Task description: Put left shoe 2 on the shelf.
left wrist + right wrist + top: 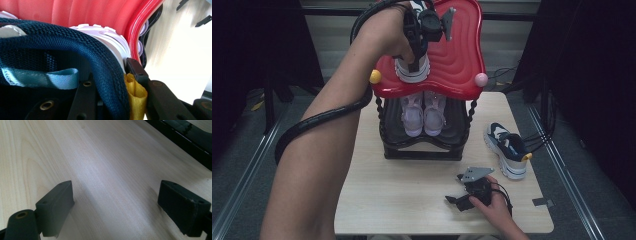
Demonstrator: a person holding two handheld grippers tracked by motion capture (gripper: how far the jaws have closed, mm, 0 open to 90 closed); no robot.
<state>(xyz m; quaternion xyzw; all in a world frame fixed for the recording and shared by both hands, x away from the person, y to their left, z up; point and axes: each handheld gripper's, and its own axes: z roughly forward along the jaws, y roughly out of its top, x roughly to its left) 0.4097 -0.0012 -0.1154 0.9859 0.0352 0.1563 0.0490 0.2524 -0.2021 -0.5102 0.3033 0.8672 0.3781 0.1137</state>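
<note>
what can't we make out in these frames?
- High view: most of the held sneaker on the red top shelf, hidden by the hand and left gripper.
- Left gripper view: sneaker's toe, cut off by the frame.
- High view: pink sneakers' heels, under the shelf.

High view down over table; tool views close, sharing its wood.
</note>
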